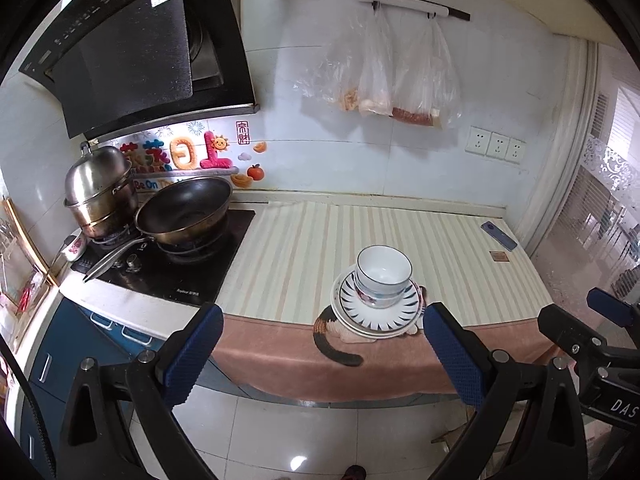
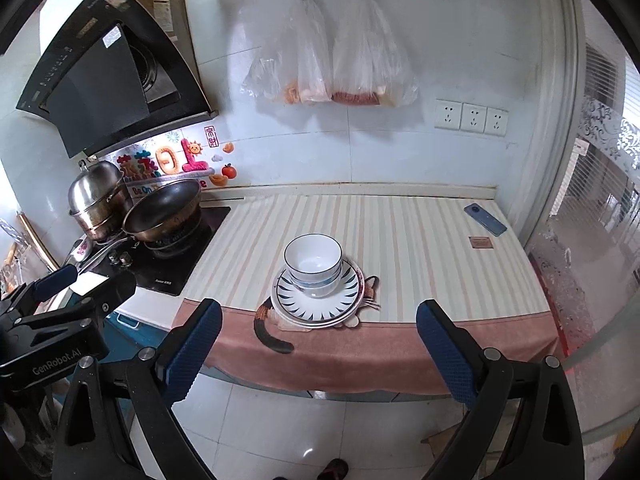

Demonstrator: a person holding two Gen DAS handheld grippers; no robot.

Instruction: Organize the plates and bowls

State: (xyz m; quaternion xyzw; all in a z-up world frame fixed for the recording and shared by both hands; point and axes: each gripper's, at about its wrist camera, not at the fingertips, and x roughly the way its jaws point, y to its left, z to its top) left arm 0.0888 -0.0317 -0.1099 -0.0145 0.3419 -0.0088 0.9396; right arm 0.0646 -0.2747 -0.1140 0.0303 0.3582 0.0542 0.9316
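Observation:
Stacked white bowls (image 1: 383,276) (image 2: 313,264) with blue rims sit on a stack of plates (image 1: 378,314) (image 2: 318,304); the top plate has a dark ray pattern. The stack stands near the front edge of the striped counter cloth (image 1: 304,248) (image 2: 420,248), over a cat picture. My left gripper (image 1: 324,356) is open, held back over the floor in front of the counter, nothing between its blue pads. My right gripper (image 2: 320,350) is also open and empty, at a similar distance. Each gripper shows at the edge of the other's view.
A black wok (image 1: 186,210) (image 2: 164,210) and a steel steamer pot (image 1: 100,192) (image 2: 98,200) sit on the hob at left. A blue phone (image 1: 499,235) (image 2: 485,219) and a small brown card (image 1: 499,256) (image 2: 480,242) lie at the counter's far right. Plastic bags (image 1: 392,72) hang on the wall.

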